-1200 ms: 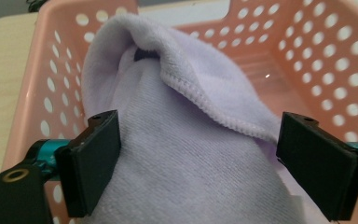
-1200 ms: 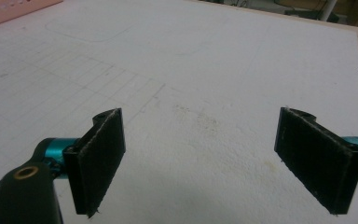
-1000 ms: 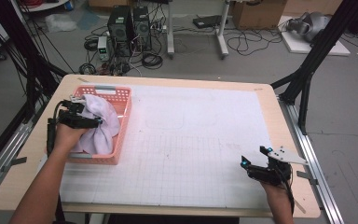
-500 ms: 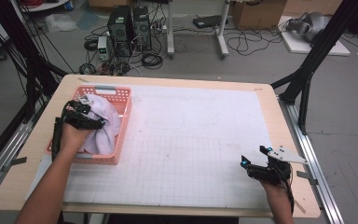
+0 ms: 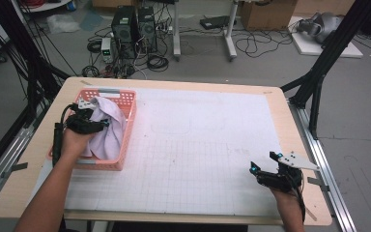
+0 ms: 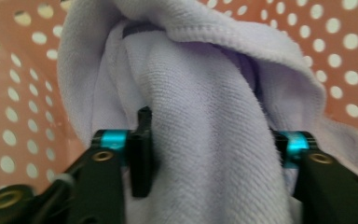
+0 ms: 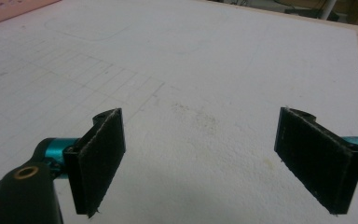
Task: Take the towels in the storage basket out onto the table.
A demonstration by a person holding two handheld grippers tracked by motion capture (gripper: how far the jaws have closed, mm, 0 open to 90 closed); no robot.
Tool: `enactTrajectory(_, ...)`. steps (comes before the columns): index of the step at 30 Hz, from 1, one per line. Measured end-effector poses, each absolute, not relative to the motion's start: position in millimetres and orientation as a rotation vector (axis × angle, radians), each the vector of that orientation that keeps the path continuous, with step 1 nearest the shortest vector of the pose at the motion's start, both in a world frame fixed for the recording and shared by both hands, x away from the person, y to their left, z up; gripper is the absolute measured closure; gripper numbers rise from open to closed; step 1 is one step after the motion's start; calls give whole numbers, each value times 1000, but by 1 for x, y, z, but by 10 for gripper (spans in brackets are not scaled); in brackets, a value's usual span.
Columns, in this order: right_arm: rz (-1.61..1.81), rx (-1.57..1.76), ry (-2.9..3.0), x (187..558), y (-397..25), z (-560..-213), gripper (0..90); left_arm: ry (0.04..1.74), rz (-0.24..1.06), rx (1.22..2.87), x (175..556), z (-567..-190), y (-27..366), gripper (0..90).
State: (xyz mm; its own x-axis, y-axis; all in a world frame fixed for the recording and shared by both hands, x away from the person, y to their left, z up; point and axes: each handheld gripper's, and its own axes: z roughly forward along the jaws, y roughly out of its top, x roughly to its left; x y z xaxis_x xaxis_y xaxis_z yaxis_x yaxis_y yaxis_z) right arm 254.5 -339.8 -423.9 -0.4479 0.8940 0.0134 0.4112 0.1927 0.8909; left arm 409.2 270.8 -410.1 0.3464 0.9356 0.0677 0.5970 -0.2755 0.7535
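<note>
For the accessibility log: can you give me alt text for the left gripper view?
A lavender towel, bunched into a thick fold, sits between the left gripper's two black jaws, which stand apart on either side of it. Behind the towel are the perforated walls of a pink plastic basket.

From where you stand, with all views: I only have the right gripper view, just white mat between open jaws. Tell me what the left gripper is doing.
Observer: The left gripper is over a pink basket at the table's left side, its jaws around a lavender towel.
Operator: Say whether it has closed on it.
Observer: Not tightly; in the left gripper view the jaws stand wide, with a thick fold of towel bunched between them.
Operator: Report where the towel sits.
Observer: It is inside the basket, heaped above the rim at the far end.
Operator: Give my own position.
Observer: The right gripper is at the mat's near right corner, far from the basket.
</note>
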Motion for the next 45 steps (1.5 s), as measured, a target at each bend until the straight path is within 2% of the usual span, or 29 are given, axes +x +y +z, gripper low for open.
enactTrajectory(1,1206,1214,1954,255,-339,-424,149,1358,682,1978,411,-412,272,312)
enactTrajectory(3,1206,1214,1958,255,-339,-424,149,1399,687,2000,414,-417,271,224)
enactTrajectory(4,1206,1214,1958,255,-339,-424,149,1410,686,2005,415,-419,271,219)
enactTrajectory(6,1207,1210,1958,255,-339,-424,150,1416,686,2005,416,-419,270,265)
enactTrajectory(10,1207,1209,1963,256,-339,-424,149,1388,691,2018,415,-417,273,438)
enactTrajectory(15,1212,1210,1962,256,-338,-424,150,1402,664,1970,413,-411,276,555)
enactTrajectory(16,1211,1209,1962,256,-338,-424,150,1426,625,1888,411,-408,282,563)
enactTrajectory(17,1211,1209,1962,256,-338,-424,150,1426,625,1888,411,-408,282,569)
enactTrajectory(20,1216,1227,1957,255,-338,-424,150,1418,581,1734,405,-403,293,584)
enactTrajectory(23,1213,1217,1958,255,-340,-424,150,1387,586,1684,402,-399,295,588)
enactTrajectory(27,1216,1225,1950,254,-340,-424,150,1308,625,1581,393,-386,298,589)
enactTrajectory(31,1217,1229,1950,254,-340,-424,150,1144,656,1441,377,-367,301,587)
enactTrajectory(40,1220,1211,1954,255,-337,-424,150,990,701,1388,361,-337,290,583)
enactTrajectory(45,1219,1210,1959,255,-336,-424,150,905,677,1382,355,-321,273,582)
